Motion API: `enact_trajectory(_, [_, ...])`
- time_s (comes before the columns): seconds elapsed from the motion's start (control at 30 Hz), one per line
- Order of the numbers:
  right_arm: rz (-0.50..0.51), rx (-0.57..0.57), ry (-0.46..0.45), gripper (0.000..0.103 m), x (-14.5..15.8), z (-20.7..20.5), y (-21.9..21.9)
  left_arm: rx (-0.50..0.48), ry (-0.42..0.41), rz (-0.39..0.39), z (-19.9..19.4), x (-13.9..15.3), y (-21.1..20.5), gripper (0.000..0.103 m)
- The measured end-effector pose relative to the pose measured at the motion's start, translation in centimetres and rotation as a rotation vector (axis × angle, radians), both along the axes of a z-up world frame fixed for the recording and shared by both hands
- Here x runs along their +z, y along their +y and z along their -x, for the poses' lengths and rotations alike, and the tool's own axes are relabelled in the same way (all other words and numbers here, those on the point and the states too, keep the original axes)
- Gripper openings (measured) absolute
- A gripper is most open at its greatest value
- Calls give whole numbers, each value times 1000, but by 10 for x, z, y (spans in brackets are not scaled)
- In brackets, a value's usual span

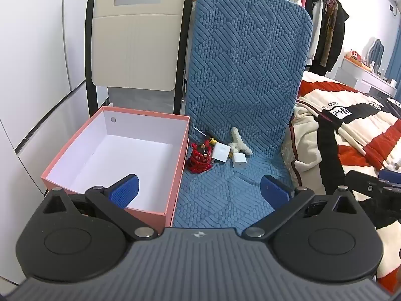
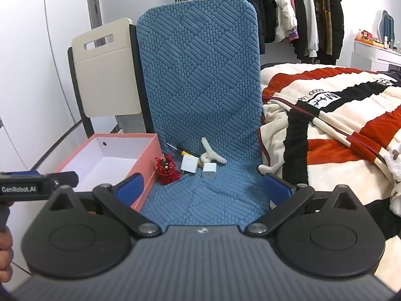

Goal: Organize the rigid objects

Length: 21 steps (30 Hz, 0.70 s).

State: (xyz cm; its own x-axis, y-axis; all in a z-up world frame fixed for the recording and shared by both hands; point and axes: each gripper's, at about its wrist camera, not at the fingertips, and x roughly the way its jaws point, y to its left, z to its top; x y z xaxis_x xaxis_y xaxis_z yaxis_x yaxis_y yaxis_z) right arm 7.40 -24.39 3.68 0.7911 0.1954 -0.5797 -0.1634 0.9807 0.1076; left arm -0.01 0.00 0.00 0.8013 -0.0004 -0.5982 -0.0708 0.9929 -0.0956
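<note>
A: Nearest us, the left gripper [image 1: 199,190] has its jaws spread as wide as they go, with nothing between the blue pads. The right gripper [image 2: 204,186] is the same: jaws wide apart, holding nothing.

B: So how far along is the tidying?

A: Barely begun, I'd say. The pink box [image 1: 173,175] beside the blue chair [image 1: 250,75] has only its white floor showing, and every small thing sits outside it.

B: Where are they?

A: All huddled at the back of the chair's seat, near the box's wall. The red figurine [image 1: 199,160] stands closest to the box. Next along are the flat white square [image 1: 220,153], then the white charger cube [image 1: 238,160].

B: Anything else?

A: A screwdriver [image 2: 182,150] lies behind them against the chair's backrest (yellow at its handle, as far as I can make out), and a fuzzy cream toy [image 1: 239,141] lies beside it. That one looks soft, so it may not belong in the box.
</note>
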Motion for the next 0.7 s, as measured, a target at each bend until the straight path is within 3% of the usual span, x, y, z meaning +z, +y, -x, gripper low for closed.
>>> enact_trajectory(0.7, [10, 2, 12, 103, -1, 3, 4, -3, 8, -5, 2, 0, 2, 103])
